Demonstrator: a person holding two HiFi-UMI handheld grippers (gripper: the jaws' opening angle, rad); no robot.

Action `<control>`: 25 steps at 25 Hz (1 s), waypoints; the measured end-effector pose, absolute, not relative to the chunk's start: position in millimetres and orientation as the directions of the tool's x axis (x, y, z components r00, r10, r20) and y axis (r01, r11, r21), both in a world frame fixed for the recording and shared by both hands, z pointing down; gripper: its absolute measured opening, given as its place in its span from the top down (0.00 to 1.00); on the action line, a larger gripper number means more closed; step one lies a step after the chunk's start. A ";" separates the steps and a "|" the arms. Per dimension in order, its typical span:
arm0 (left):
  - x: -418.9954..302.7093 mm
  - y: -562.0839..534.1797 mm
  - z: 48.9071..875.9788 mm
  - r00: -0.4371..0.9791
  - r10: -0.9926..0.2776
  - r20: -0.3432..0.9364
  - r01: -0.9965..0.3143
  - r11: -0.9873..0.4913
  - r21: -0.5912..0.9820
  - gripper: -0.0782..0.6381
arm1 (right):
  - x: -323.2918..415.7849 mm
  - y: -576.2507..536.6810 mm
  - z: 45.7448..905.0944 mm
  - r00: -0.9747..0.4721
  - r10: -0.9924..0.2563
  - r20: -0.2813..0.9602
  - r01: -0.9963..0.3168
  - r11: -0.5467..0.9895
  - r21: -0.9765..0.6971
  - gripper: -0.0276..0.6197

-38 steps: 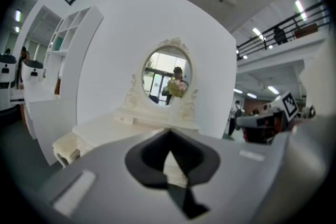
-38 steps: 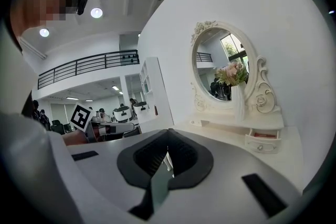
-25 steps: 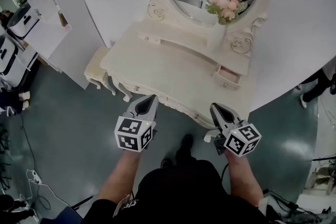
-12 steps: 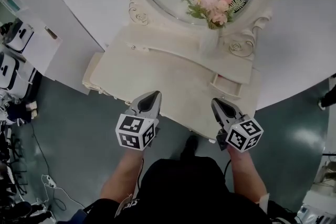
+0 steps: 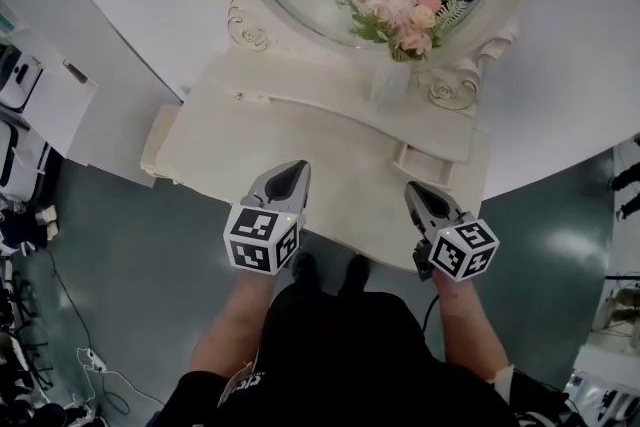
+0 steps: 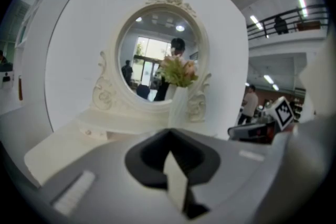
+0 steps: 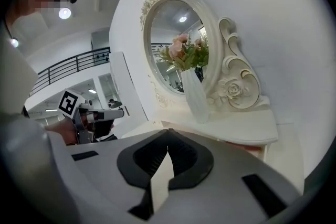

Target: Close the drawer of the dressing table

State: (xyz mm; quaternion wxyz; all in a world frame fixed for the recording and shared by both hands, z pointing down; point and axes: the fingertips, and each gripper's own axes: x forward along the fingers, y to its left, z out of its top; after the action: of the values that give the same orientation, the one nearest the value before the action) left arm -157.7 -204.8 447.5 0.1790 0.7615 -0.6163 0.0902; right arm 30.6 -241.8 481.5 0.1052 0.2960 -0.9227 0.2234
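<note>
No legible text (not anywhere)

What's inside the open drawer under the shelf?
Inside the drawer only a pink strip shows, and no item is visible on it. The shelf above covers the rest.

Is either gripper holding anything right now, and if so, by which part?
Nothing is held. The left gripper and the right gripper both have their jaws together and empty, and neither touches the small drawer.

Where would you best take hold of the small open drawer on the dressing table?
Its front face, approached from the person's side: the drawer juts toward them under the raised shelf, so the shut right gripper could likely just push it.
</note>
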 end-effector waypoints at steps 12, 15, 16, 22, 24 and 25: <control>-171.8 -234.3 449.1 0.442 -0.835 0.329 -0.897 -0.407 0.173 0.88 | 32.9 -231.5 485.7 -0.583 -0.702 0.409 -0.813 0.506 -0.290 0.90; -169.7 -239.9 450.2 0.479 -0.816 0.323 -0.878 -0.445 0.178 0.88 | 40.3 -225.0 496.3 -0.527 -0.727 0.440 -0.850 0.439 -0.291 0.87; -167.7 -241.6 451.4 0.491 -0.808 0.324 -0.871 -0.457 0.180 0.88 | 44.2 -224.4 499.8 -0.506 -0.735 0.452 -0.862 0.418 -0.286 0.87; -147.0 -255.8 470.3 0.551 -0.765 0.334 -0.835 -0.512 0.203 0.88 | 64.4 -234.8 526.8 -0.435 -0.751 0.497 -0.900 0.346 -0.264 0.82; -138.5 -263.0 478.2 0.560 -0.754 0.344 -0.828 -0.523 0.201 0.88 | 67.3 -239.7 539.9 -0.428 -0.740 0.518 -0.903 0.338 -0.264 0.80; -134.2 -267.0 482.0 0.562 -0.749 0.351 -0.827 -0.526 0.201 0.88 | 69.1 -242.5 546.6 -0.424 -0.734 0.531 -0.905 0.331 -0.266 0.79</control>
State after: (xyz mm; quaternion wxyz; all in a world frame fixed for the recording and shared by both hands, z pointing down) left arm -134.2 -267.0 482.0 0.1743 0.8663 -0.4547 0.1109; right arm 69.1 -242.5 546.6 0.1597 0.5122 -0.8000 0.2685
